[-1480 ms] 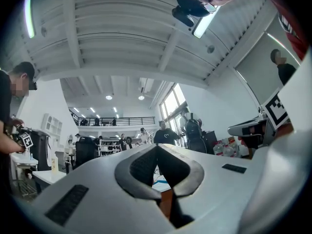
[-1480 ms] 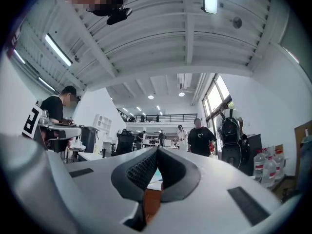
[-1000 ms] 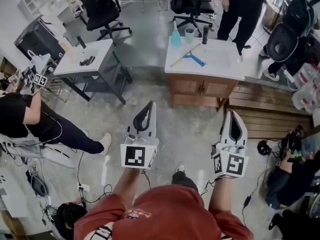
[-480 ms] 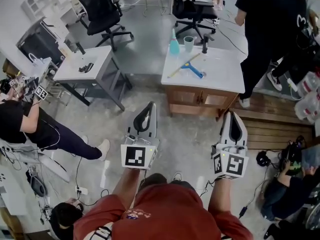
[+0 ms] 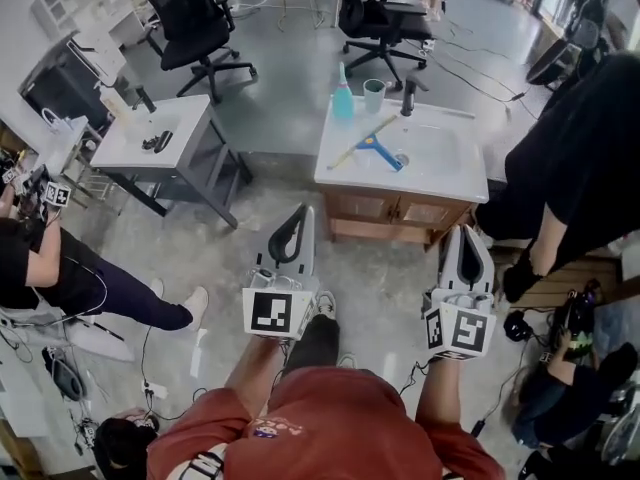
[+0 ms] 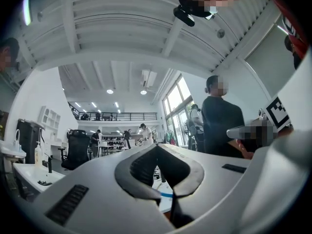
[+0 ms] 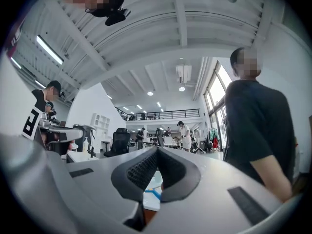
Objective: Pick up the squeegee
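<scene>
The squeegee [image 5: 368, 143] lies on a white counter [image 5: 345, 173] ahead of me, its pale blade slanted and its blue handle pointing toward a sink basin. Both grippers are held level over the floor, well short of the counter. My left gripper [image 5: 303, 211] is shut with nothing in it, and my right gripper [image 5: 465, 230] is shut and empty too. In the left gripper view the jaws [image 6: 156, 146] meet at the tip, with a strip of the blue handle [image 6: 166, 195] visible below. The right gripper [image 7: 157, 150] view shows the same blue handle [image 7: 155, 193] beneath its shut tips.
A blue spray bottle [image 5: 342, 96], a cup [image 5: 374, 93] and a dark bottle [image 5: 408, 93] stand at the counter's back edge. A person in black [image 5: 590, 148] stands just right of the counter. A grey desk [image 5: 155, 133] and office chairs [image 5: 190, 18] are at left.
I have walked toward the counter, so it sits nearer and lower in view. The person in black has come round to its right side. Both grippers stay shut.
</scene>
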The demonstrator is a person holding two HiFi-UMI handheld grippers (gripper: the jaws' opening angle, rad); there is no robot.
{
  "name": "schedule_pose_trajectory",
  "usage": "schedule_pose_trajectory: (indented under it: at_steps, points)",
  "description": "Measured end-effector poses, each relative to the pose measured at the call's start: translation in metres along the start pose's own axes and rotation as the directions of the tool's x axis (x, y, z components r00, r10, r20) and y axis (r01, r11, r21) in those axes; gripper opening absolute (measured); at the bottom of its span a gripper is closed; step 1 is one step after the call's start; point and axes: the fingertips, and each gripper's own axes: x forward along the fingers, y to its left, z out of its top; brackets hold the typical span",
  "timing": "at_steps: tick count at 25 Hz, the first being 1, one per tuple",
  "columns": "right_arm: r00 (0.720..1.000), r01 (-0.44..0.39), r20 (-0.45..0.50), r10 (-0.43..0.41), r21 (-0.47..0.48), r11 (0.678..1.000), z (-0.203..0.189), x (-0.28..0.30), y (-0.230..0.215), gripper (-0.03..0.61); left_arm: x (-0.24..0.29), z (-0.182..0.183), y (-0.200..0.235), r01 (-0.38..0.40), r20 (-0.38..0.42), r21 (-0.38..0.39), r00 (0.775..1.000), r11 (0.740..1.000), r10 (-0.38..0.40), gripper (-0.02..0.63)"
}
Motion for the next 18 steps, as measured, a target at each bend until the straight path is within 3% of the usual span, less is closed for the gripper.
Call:
schedule_pose_trajectory:
  at_steps: [18]
  points:
    - [1.0, -0.014, -0.021, 0.012, -0.104, 0.994, -0.016, 0.243, 0.075, 0.008, 0.172, -0.057, 0.187, -0.029, 0.015, -0.055, 0.999, 0.998, 0.03, 0.017]
